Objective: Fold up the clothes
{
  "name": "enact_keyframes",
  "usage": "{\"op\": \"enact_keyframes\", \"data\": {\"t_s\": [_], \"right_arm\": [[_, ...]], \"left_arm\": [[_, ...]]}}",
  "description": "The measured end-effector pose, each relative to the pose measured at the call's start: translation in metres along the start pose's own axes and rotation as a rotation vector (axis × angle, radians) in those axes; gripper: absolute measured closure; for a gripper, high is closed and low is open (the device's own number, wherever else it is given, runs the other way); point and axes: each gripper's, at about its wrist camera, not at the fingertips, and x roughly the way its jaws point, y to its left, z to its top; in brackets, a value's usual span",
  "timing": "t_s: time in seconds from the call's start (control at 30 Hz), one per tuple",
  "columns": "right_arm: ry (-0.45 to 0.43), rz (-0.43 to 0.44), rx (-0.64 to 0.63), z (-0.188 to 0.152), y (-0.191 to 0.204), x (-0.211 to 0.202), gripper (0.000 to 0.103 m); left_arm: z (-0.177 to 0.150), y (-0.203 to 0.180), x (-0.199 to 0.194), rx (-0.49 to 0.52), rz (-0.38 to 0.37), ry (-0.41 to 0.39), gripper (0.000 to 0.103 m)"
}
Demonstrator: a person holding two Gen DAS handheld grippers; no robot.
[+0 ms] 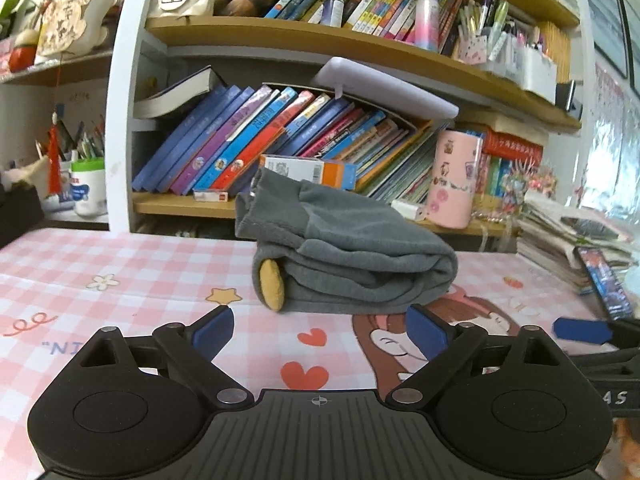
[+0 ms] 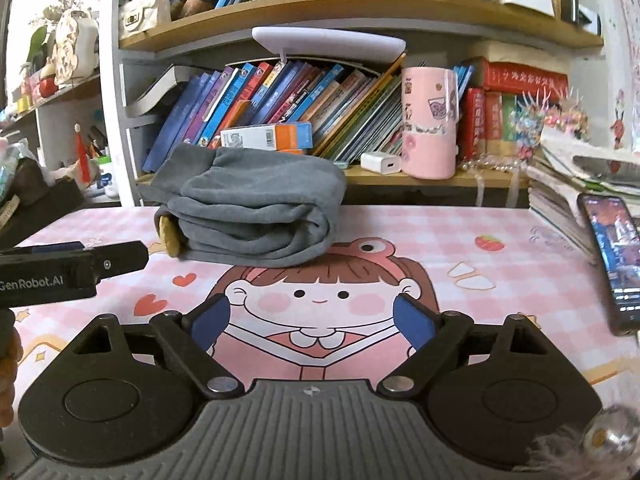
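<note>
Grey garment (image 1: 348, 256) lay folded into a thick bundle on the desk (image 1: 120, 264), toward its far edge, just in front of the bookshelf (image 1: 304, 40). A round mustard-yellow patch (image 1: 272, 285) showed at the bundle's left end. One cuffed end stood up on top of the stack, slightly slumped to the left. Desk covered by a pink checked mat (image 2: 460, 240) with a cartoon girl printed on it; bundle sat at the top of that print, touching her hat. Left tongs (image 1: 320, 330) stood wide open, blue pads apart, nothing between them, short of the garment and not touching it. Right tongs (image 2: 312, 320) likewise stood wide open and empty, nearer the desk's front edge, well clear of the bundle. From the right wrist view the left tongs' black arm reached in from the left edge, tip near the bundle's left end, apart from it. Phone (image 2: 612, 264) lay at the desk's right edge, screen lit, beside a stack of books (image 2: 560, 200). Pink cup (image 2: 428, 124) on the lower shelf behind.
</note>
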Motion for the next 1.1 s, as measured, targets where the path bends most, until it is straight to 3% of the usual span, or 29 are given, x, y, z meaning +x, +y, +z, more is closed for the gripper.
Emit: {"op": "enact_keyframes", "data": {"t_s": [0.33,0.53,1.1], "right_arm": [[-0.012,-0.050,-0.049,0.000,0.006,-0.003,0.004],[0.004,-0.060,-0.053,0.000,0.007,0.000,0.001],[0.012,-0.060,-0.057,0.000,0.008,0.002,0.000]], "left_arm": [[-0.004,-0.009,-0.002,0.063,0.042,0.011,0.002],[-0.005,-0.008,0.001,0.051,0.063,0.029,0.000],[-0.006,-0.015,0.006,0.098,0.126,0.058,0.000]]}}
